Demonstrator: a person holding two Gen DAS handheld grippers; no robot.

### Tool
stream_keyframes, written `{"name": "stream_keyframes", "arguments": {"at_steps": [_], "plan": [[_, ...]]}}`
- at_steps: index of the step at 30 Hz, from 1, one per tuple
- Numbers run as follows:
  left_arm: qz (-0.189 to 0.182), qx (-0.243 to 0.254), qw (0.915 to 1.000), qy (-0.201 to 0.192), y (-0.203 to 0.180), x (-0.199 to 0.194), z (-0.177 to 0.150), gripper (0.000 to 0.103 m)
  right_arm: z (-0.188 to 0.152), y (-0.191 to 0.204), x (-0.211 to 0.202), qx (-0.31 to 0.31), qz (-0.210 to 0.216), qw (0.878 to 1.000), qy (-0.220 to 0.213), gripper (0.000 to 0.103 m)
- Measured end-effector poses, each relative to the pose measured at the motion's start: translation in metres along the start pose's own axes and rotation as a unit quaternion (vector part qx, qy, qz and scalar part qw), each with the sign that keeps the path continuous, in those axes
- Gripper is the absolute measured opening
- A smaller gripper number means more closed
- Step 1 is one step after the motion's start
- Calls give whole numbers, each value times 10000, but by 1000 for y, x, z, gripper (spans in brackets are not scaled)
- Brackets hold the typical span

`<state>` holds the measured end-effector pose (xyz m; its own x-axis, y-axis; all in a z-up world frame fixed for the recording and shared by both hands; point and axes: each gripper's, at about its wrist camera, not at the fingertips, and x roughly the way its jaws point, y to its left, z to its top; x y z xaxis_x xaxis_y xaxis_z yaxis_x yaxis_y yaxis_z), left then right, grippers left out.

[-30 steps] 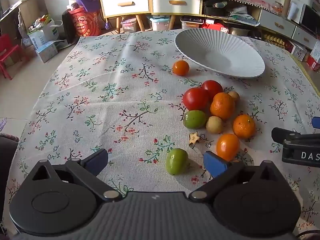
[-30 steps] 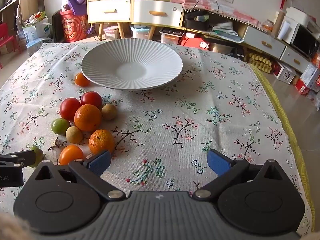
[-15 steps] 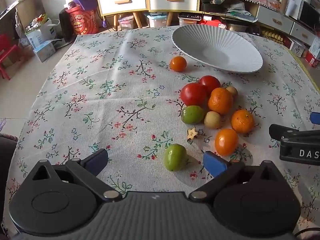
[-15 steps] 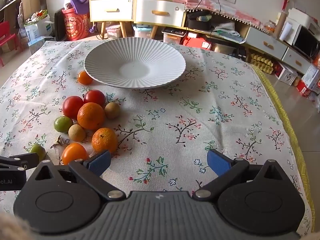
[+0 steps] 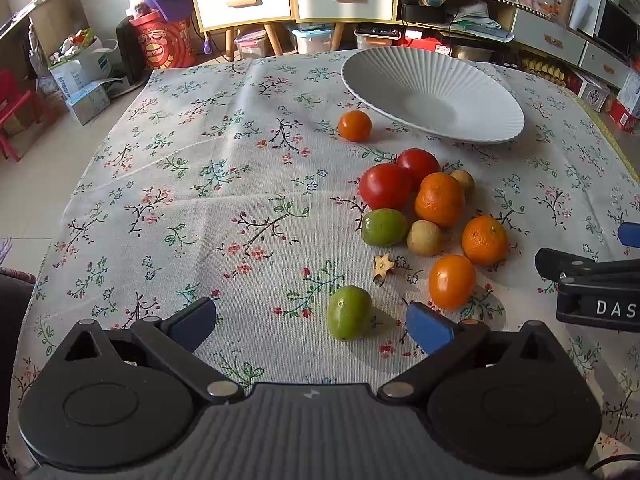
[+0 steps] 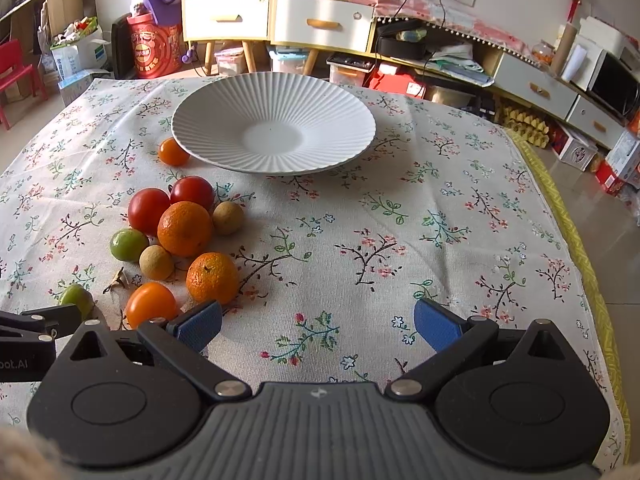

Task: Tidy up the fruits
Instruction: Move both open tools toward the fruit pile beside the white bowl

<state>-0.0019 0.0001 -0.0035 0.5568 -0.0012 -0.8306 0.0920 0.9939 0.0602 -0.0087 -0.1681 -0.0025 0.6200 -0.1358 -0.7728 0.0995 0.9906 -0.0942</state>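
A white ribbed plate [image 5: 432, 92] [image 6: 276, 120] holds nothing at the far side of the flowered tablecloth. In front of it lies a cluster of fruit: two red tomatoes [image 5: 384, 186], oranges [image 5: 439, 199] [image 6: 184, 228], small brown fruits [image 5: 424, 237] and a green fruit [image 5: 383, 227]. One small orange fruit [image 5: 354, 125] sits alone by the plate's rim. A second green fruit [image 5: 348, 312] lies between the fingers of my open left gripper [image 5: 310, 322], nearer the right pad, untouched. My right gripper [image 6: 316, 324] is open over bare cloth, right of the cluster.
A dried star-shaped stem piece [image 5: 383, 266] lies on the cloth beside the cluster. The table's right edge has a yellow border [image 6: 576, 248]. Beyond the table stand drawers [image 6: 320, 20], boxes and a red chair [image 6: 16, 76]. The right gripper's body [image 5: 600, 292] shows at the left view's right edge.
Both grippers have shifted slightly forward over the table, so the fruit and plate look a little closer. The jaws have stayed open and no fruit has moved.
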Motion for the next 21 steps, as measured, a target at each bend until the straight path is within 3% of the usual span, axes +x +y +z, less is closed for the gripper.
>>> {"name": "stream_keyframes", "arguments": {"at_steps": [21], "plan": [[-46, 8, 10000, 29, 1, -2, -1, 99, -2, 2, 2, -36, 19, 10000, 41, 103]]}}
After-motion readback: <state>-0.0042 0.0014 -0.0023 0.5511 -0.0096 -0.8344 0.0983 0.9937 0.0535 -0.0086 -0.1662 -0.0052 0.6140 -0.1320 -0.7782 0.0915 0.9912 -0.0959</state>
